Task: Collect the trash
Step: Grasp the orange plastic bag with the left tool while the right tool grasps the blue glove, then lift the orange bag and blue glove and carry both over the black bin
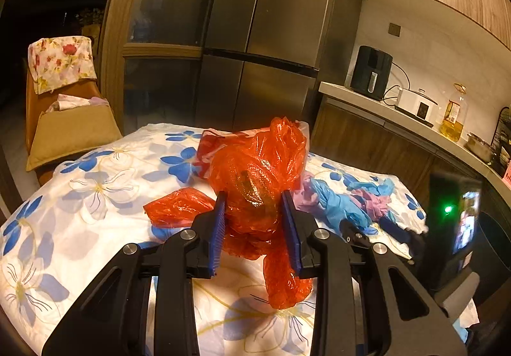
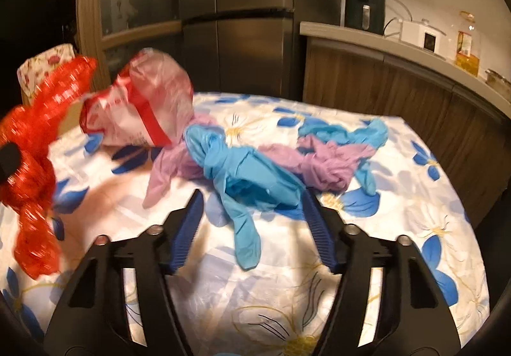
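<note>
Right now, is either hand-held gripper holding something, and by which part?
The left hand-held gripper holds the orange plastic bag by its crumpled middle. The right hand-held gripper straddles a blue glove but does not hold it.

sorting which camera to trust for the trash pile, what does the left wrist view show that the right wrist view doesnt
Only the left wrist view: the left hand-held gripper closed on the crumpled orange bag, and a second orange scrap lying on the cloth.

Only the right wrist view: the right hand-held gripper straddling the blue glove, pads not yet pressing it.

Both: the floral tablecloth, the blue and purple gloves, the red-and-white bag, the fridge and the oil bottle.
</note>
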### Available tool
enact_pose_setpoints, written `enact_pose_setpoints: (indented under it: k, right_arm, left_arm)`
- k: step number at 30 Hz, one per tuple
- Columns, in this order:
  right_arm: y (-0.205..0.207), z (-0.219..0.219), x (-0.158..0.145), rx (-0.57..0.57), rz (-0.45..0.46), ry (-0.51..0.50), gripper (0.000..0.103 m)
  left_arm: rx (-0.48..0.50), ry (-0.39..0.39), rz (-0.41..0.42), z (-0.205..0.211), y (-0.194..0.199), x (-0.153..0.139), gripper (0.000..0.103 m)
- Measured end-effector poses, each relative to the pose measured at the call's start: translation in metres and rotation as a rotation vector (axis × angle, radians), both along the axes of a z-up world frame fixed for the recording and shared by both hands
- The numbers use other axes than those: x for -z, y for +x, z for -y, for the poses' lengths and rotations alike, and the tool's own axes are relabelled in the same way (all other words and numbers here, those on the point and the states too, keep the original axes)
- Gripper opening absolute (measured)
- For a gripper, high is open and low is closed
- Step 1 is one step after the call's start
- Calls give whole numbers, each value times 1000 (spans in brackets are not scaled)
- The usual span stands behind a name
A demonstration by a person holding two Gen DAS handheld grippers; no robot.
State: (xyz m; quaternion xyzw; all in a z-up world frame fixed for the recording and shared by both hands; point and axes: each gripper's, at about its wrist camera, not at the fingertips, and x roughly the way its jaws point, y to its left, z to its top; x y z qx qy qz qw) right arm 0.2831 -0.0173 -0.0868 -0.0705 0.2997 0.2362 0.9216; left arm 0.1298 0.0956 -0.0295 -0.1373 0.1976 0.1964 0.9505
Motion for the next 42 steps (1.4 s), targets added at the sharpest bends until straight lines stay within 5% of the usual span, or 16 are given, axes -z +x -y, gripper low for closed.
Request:
enact_pose_setpoints:
  k: [8,11,27,42]
  right_arm:
    - [8,0,10,-10,-62,4,8]
    - [5,2,6,-19,-48,23,2]
    - [-40,63,-53,0,94,139,0]
    - [-72,149,-90,86,173,197,0]
  left_arm:
    - [4,-4,3,-1,1,0,33]
    - [4,2,4,1,1,0,33]
    - [32,33,34,21,-8,-15,33]
    - [160,70,58,90,-7,-33,33]
